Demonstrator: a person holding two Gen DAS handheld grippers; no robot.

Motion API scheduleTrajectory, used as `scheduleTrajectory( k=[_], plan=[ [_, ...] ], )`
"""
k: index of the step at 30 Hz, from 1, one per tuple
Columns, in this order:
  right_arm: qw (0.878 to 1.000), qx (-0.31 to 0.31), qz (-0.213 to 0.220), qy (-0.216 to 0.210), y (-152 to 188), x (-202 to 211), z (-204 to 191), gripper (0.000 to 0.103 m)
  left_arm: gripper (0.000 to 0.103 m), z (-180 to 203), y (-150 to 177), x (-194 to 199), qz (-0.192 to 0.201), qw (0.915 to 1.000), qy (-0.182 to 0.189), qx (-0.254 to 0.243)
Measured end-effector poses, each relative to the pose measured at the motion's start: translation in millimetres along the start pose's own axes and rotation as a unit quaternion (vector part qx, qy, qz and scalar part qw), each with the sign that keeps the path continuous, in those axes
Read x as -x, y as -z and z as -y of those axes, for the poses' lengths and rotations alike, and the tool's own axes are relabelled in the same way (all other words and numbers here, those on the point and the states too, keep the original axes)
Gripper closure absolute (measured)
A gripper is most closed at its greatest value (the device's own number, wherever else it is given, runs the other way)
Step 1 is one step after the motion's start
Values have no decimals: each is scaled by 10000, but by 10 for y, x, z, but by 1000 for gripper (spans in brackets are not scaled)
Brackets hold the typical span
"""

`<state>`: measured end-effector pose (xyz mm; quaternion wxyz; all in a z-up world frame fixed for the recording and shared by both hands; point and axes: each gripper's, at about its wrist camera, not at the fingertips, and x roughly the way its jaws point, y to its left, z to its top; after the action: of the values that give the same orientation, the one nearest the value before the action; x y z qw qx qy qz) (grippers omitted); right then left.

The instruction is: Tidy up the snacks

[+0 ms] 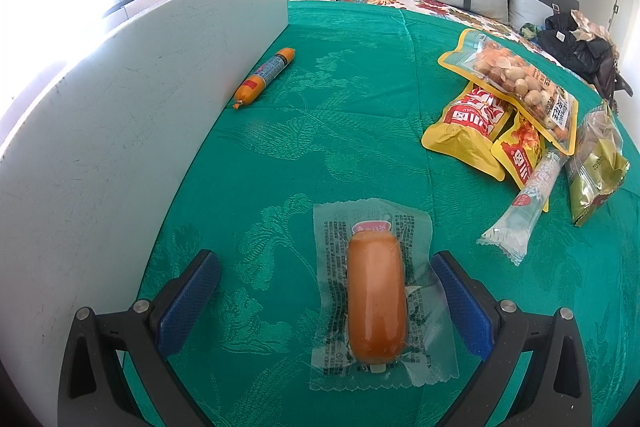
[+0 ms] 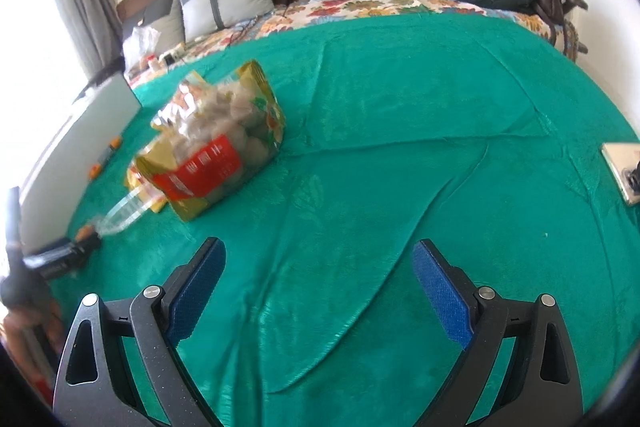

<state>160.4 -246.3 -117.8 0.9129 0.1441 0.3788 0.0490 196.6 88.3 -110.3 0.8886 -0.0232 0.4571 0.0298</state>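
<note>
**Left gripper straddles the wrapped sausage, jaws wide, nothing gripped yet**

Left gripper (image 1: pixel 326 277) is spread wide over the sausage (image 1: pixel 376 297) in its clear wrapper. It lies flat on the green bedspread (image 1: pixel 320 107) at the near edge of the bed. Sausage sits between the blue pads (image 1: pixel 192 291) but off-centre: close to the right pad, which overlaps the wrapper edge, and well apart from the left pad. Neither pad presses on the sausage itself.

Long axis runs straight away from the camera, parallel to the fingers, so the jaws would close across the short width. My read: good alignment for a pinch, though a small shift right would centre it.

Right gripper (image 2: pixel 320 267) is also wide open and empty, over bare bedspread. The sausage is hidden in that view, so the left is clearly the nearer one.

Other items:
- small orange sausage stick (image 1: pixel 265 77) lies against the white board (image 1: pixel 120 127) along the left edge of the bed
- pile of snack bags (image 1: pixel 520 107) sits far right, well apart from the left gripper; it shows left of centre in the right wrist view

Risk, as I judge it: slick wrapper may slip if only the film gets caught.
</note>
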Motion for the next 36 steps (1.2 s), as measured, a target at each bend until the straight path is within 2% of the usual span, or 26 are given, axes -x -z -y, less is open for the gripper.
scheduleTrajectory(
  k=[2,4,7,9,10,11,12,15,18,21,24,29,36],
  plan=[
    [9999,-104,25,-68,-205,-1,-241,7,0,-1,0,1,0,10000,0,0],
    [10000,-22,-44,64,-420,-88,-545,7,0,0,0,0,0,10000,0,0],
    [9983,340,-446,188,-619,-437,-955,6,0,-1,0,0,0,10000,3,2],
    [9946,623,-716,421,-616,-710,-1025,7,0,-3,1,2,0,10000,2,1],
    [9931,644,-792,581,-584,-792,-963,9,0,-3,1,1,1,10000,3,2],
    [9943,477,-780,542,-539,-799,-823,7,0,-4,1,3,1,10000,3,1],
    [9974,116,-647,295,-477,-720,-614,9,0,-3,0,0,1,10000,6,3],
    [9958,-756,-499,152,-260,-407,-8,9,0,3,0,4,1,10000,13,6],
    [9946,-971,-297,236,-24,-9,401,9,0,2,1,4,1,10000,14,9],
    [9941,-929,37,556,222,322,615,8,0,1,1,5,0,10000,13,9],
    [9936,-903,123,673,327,390,665,7,0,4,0,4,0,10000,11,7],
    [9957,152,-46,908,295,173,375,7,0,1,2,7,0,10000,14,9],
    [9894,706,-439,1194,386,-64,193,6,0,2,4,9,0,10000,14,10]
  ],
)
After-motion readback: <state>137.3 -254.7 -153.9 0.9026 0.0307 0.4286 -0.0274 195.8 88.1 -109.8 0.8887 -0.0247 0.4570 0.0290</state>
